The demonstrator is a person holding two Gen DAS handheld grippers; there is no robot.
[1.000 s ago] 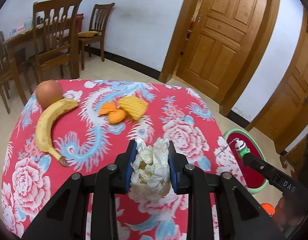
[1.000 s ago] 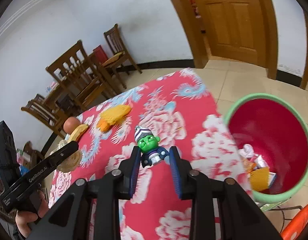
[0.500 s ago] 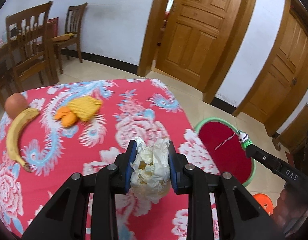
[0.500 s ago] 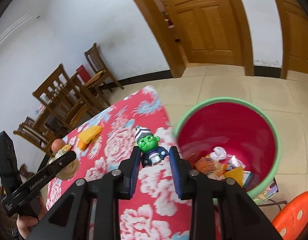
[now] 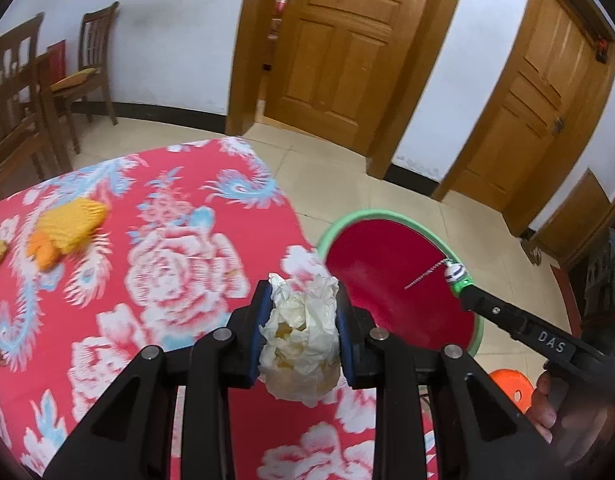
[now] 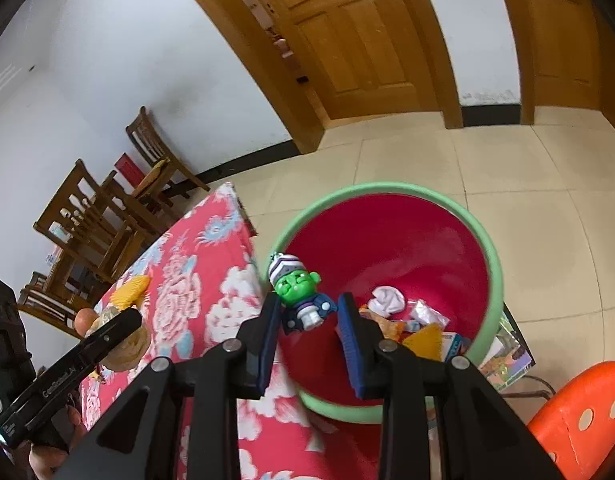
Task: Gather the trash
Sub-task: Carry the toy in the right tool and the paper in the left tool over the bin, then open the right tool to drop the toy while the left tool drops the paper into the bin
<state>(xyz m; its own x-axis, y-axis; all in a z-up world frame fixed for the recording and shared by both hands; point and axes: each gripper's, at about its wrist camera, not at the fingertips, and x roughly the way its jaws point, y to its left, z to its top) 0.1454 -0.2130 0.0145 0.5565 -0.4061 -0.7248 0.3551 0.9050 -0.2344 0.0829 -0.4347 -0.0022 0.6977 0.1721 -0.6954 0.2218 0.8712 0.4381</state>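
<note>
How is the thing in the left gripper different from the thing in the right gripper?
The left gripper squeezes a crumpled white tissue; the right gripper holds a green-faced toy. The tissue is soft and shapeless; the toy is hard, with a striped hat. The tissue hangs over the table; the toy is over the bin. Both are held in the air.

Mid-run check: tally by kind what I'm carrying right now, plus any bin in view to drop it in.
Crumpled tissue: 1, clamped in the left hand-held gripper
Green toy figure: 1, in the right hand-held gripper, over the bin
Green-rimmed red bin: 1, on the floor beside the table
Total: 3
</note>
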